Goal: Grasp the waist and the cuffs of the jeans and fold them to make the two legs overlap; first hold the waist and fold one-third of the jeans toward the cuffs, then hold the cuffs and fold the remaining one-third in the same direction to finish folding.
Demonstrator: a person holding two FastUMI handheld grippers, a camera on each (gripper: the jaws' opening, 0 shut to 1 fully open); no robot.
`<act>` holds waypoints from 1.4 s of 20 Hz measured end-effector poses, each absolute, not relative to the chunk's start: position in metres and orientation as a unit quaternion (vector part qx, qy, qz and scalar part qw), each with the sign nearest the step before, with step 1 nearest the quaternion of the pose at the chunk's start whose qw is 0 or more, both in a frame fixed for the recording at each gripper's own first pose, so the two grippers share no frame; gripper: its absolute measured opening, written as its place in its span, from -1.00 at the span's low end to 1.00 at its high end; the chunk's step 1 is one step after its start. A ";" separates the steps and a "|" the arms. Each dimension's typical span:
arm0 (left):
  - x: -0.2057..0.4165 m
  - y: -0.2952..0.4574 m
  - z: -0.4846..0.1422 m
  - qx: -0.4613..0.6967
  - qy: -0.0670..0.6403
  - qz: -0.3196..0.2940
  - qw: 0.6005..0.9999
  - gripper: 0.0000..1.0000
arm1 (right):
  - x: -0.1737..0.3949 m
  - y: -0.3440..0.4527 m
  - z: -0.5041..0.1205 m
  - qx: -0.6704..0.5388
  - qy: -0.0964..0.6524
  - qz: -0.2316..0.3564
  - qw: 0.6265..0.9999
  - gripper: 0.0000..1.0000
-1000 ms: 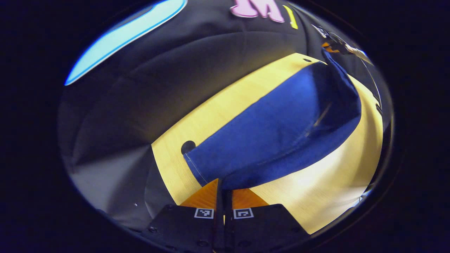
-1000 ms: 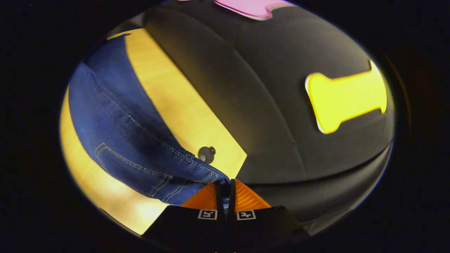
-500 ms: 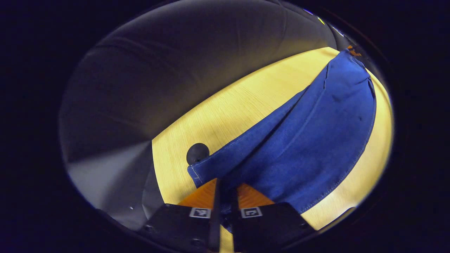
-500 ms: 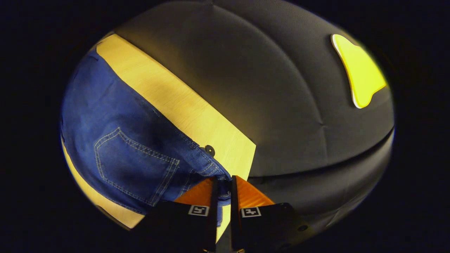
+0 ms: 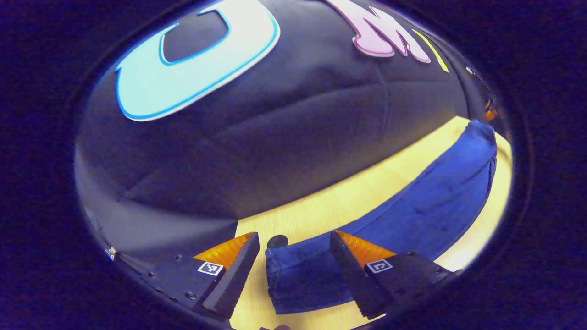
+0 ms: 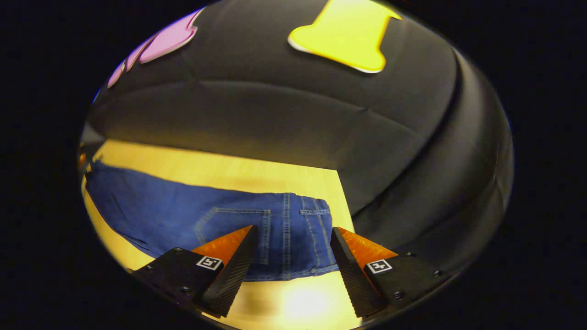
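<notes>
Currently listed, largest first.

Table: pale wood top, bearing the jeans; a small dark round hole sits just beside the cuff end.

Jeans: blue denim, lying flat on the table as one long strip, legs apparently already laid one over the other. Long axis runs from one gripper to the other. Waist end, with back pocket and belt loops, lies nearest the right gripper; cuffs lie nearest the left gripper.

Right gripper: fingers spread wide, holding nothing; the waist lies just ahead and between them, below the tips, apart from both.

Left gripper: fingers likewise spread, empty; the cuff edge lies between them, untouched.

Judgement: the first third-fold calls for the waist, so the right gripper is the nearer; the carry would run along the strip toward the cuffs.
</notes>
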State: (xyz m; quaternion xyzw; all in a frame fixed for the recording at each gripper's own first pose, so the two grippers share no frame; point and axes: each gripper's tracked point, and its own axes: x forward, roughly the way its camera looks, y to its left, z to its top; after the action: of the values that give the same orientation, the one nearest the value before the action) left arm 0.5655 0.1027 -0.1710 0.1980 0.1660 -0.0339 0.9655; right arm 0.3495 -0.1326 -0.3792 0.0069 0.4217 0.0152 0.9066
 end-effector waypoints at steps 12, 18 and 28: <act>0.423 -0.091 -0.106 0.046 0.130 -0.135 0.981 0.94 | 0.305 -0.200 -0.471 0.270 0.436 -0.192 0.837 0.96; 0.427 -0.123 -0.109 0.065 0.140 -0.158 0.975 0.94 | 0.324 -0.196 -0.490 0.296 0.422 -0.221 0.828 1.00; 0.427 -0.121 -0.131 0.045 0.169 -0.134 0.975 0.96 | 0.336 -0.193 -0.498 0.325 0.392 -0.209 0.835 -0.66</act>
State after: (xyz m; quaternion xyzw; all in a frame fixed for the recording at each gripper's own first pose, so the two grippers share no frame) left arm 0.4272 -0.1211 -0.1309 0.0446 0.1691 -0.1338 0.9755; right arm 0.3356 -0.1927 -0.4975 0.3247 0.3916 -0.2088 0.8352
